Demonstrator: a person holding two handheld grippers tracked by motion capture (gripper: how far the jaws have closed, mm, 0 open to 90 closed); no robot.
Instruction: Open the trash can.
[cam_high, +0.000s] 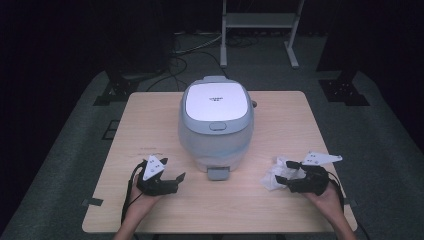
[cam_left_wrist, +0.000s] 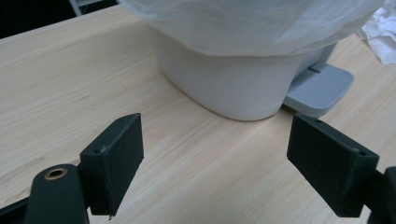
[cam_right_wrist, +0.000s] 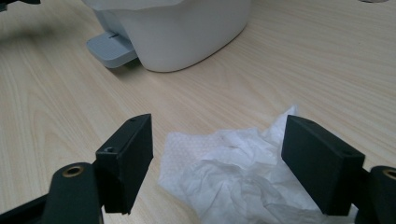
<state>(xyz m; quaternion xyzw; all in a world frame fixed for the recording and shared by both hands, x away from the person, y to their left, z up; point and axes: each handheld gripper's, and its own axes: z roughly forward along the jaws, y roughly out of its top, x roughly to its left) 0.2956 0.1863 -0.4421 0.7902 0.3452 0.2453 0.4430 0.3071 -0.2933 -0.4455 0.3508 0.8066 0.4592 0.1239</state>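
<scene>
A white pedal bin (cam_high: 215, 122) with a closed lid and a plastic liner stands in the middle of the wooden table (cam_high: 150, 115); its grey foot pedal (cam_high: 217, 173) faces the near edge. In the left gripper view the bin (cam_left_wrist: 233, 88) and pedal (cam_left_wrist: 320, 87) lie ahead. A crumpled white tissue (cam_high: 275, 175) lies on the table at the right. My right gripper (cam_high: 286, 171) is open, its jaws on either side of the tissue (cam_right_wrist: 233, 172) without pressing it. My left gripper (cam_high: 172, 169) is open and empty, left of the pedal.
A metal stand (cam_high: 260, 30) rises on the floor behind the table. Cables (cam_high: 185, 60) lie on the grey floor at the back. A piece of tape (cam_high: 92, 202) sticks to the table's near left edge.
</scene>
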